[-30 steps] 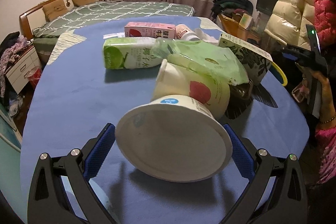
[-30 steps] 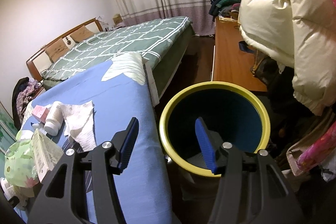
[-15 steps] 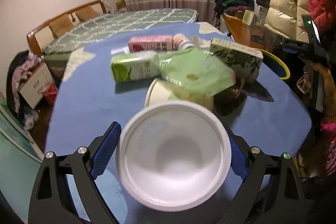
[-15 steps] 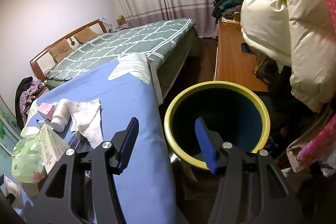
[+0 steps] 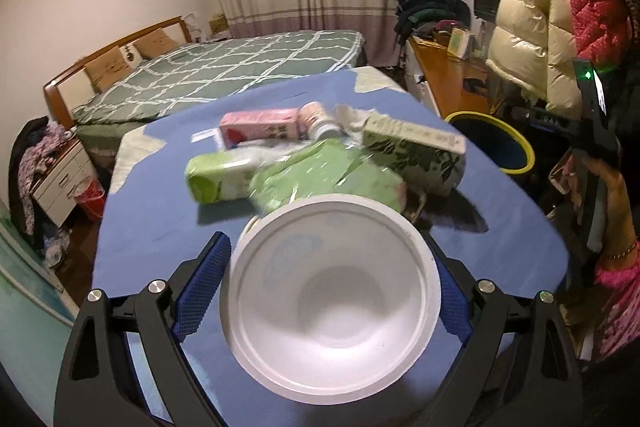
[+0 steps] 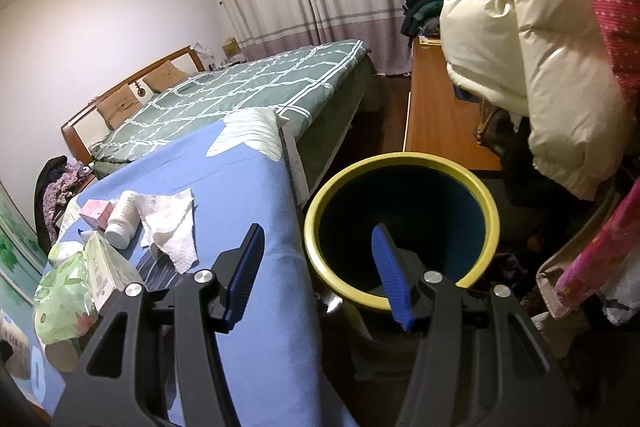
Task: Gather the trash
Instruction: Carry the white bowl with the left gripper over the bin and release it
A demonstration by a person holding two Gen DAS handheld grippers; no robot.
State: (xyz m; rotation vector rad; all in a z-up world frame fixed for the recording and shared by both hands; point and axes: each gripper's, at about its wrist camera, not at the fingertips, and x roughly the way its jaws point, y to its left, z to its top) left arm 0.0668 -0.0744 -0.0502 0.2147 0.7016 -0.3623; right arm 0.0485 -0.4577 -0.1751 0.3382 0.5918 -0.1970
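My left gripper (image 5: 326, 267) is shut on a white paper cup (image 5: 332, 307), held clear of the blue table (image 5: 160, 219) with its base toward the camera. Behind it lies the heap: a green carton (image 5: 218, 177), a pink carton (image 5: 260, 127), a green plastic bag (image 5: 320, 175), a patterned box (image 5: 412, 147), a white bottle (image 5: 318, 119) and a crumpled tissue (image 6: 168, 223). A yellow-rimmed bin (image 6: 400, 163) stands off the table's right edge. Above its near rim my right gripper (image 6: 317, 239) hangs open, one finger over the bin's mouth, holding nothing.
A bed with a green checked cover (image 5: 240, 67) lies beyond the table. A wooden desk (image 6: 436, 115) and hanging cream and red padded jackets (image 6: 520, 47) crowd the right side by the bin. A nightstand (image 5: 60, 183) stands at the left.
The left gripper closed a little on the cup and lifted it off the table, tipping its base toward the camera. The right gripper barely shifted over the bin.
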